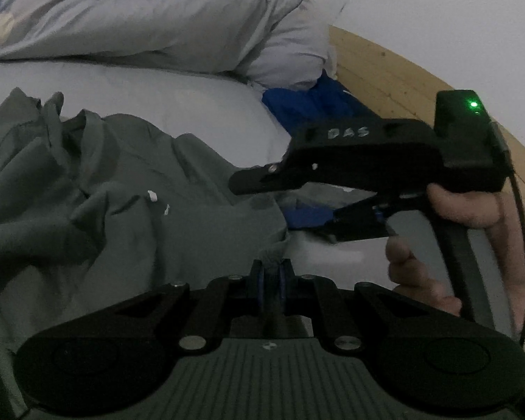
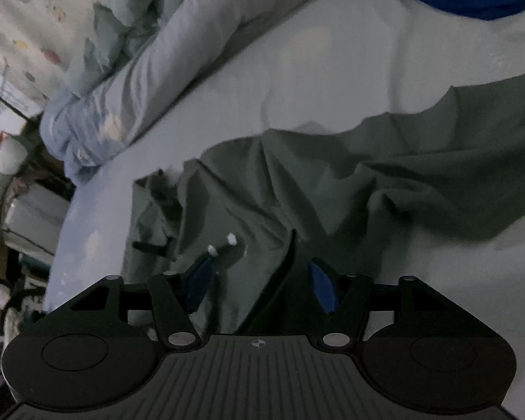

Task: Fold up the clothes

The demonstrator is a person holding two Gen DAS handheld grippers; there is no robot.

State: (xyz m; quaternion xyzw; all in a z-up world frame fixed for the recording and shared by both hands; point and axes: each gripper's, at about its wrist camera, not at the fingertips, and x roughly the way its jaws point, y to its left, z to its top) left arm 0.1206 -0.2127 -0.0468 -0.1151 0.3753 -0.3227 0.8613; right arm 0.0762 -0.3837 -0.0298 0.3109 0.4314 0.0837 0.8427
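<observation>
Crumpled grey-green cotton garment (image 2: 332, 182) sprawls lengthwise across bed (image 2: 332, 70); left gripper (image 1: 269, 273) pinches its hem, right gripper (image 2: 262, 280) half-open astride a fold

From my remote station: a grey-green garment (image 1: 98, 189) with white-tipped drawstrings (image 1: 152, 195) on my pale bedsheet (image 2: 350, 70), beside royal-blue clothing (image 1: 308, 105). My black grippers carry blue pads (image 2: 320, 285). A light-blue duvet (image 1: 157, 24), a honey-coloured wooden bed frame (image 1: 385, 70), pastel-spotted cream fabric (image 2: 28, 10).
</observation>
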